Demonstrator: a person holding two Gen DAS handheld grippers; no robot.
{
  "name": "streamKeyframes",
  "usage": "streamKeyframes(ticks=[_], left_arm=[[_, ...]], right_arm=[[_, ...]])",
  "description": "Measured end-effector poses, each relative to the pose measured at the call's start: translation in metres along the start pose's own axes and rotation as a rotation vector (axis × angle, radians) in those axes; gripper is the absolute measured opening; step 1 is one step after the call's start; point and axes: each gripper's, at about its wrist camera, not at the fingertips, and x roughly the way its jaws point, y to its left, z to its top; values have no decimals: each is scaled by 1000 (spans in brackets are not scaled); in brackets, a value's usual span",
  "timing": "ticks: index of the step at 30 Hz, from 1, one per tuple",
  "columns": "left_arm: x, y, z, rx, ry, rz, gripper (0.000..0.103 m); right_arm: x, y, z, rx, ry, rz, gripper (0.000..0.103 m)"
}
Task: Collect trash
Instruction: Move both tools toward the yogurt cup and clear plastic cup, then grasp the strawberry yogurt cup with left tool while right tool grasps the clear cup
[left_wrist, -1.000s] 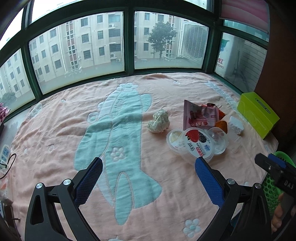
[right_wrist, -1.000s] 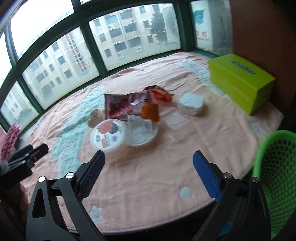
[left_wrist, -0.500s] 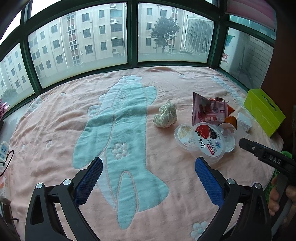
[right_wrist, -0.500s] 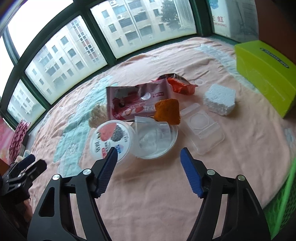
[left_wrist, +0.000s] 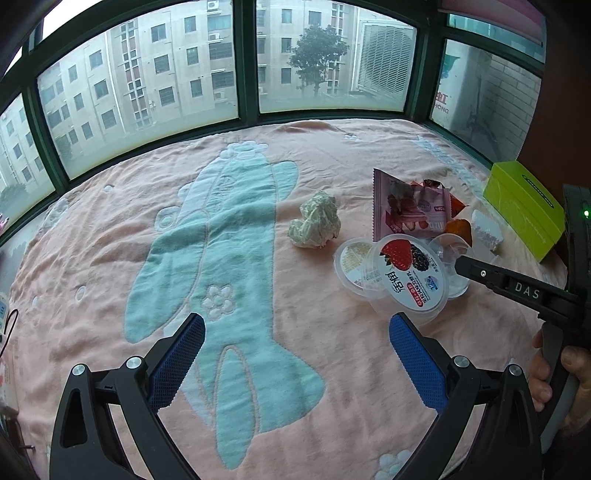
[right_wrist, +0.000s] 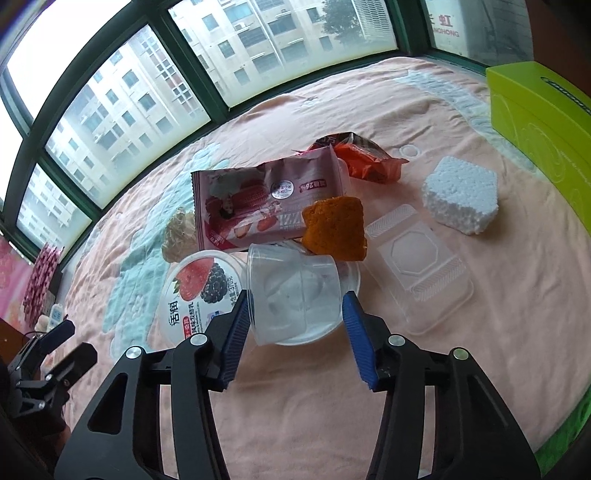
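Trash lies in a pile on the pink blanket (right_wrist: 461, 350): a clear plastic cup (right_wrist: 295, 295) on its side, a yogurt tub with a berry lid (right_wrist: 199, 291), a pink snack wrapper (right_wrist: 266, 199), an orange sponge piece (right_wrist: 334, 229), a red wrapper (right_wrist: 362, 158), a clear tray (right_wrist: 417, 266), a white foam block (right_wrist: 461, 194) and crumpled paper (left_wrist: 316, 225). My right gripper (right_wrist: 295, 325) is open with its fingers on either side of the clear cup. My left gripper (left_wrist: 295, 354) is open and empty over the blanket, left of the yogurt tub (left_wrist: 410, 280).
A lime green box (right_wrist: 543, 110) stands at the right edge of the blanket. A green mesh basket (right_wrist: 569, 439) shows at the lower right corner. Windows with dark green frames (left_wrist: 247, 62) line the far side. The right gripper (left_wrist: 517, 291) reaches in from the right in the left wrist view.
My right gripper has moved forward and down to the pile and its fingers have narrowed around the clear cup. My left gripper has shifted slightly closer to the blanket.
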Motion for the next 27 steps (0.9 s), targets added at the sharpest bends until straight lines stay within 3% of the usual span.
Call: streamKeyframes(ticks=[7, 12, 13, 15, 22, 25, 27], left_arm=[[4, -19, 5, 69, -8, -48, 97], [14, -43, 7, 181, -6, -112, 97], [18, -49, 7, 206, 4, -127, 97], [25, -59, 5, 247, 18, -141, 97], [47, -69, -1, 292, 50, -144, 97], [52, -72, -1, 307, 51, -137, 97], [57, -75, -1, 319, 57, -121, 97]], right_arm=[[-15, -4, 0, 20, -32, 3, 48], [-32, -11, -1, 41, -62, -12, 47], [-35, -12, -1, 44, -66, -12, 34], [-39, -18, -2, 72, -59, 2, 24], [-44, -30, -15, 109, -35, -10, 24], [-48, -27, -19, 79, -49, -56, 25], [-50, -27, -21, 71, -54, -76, 31]])
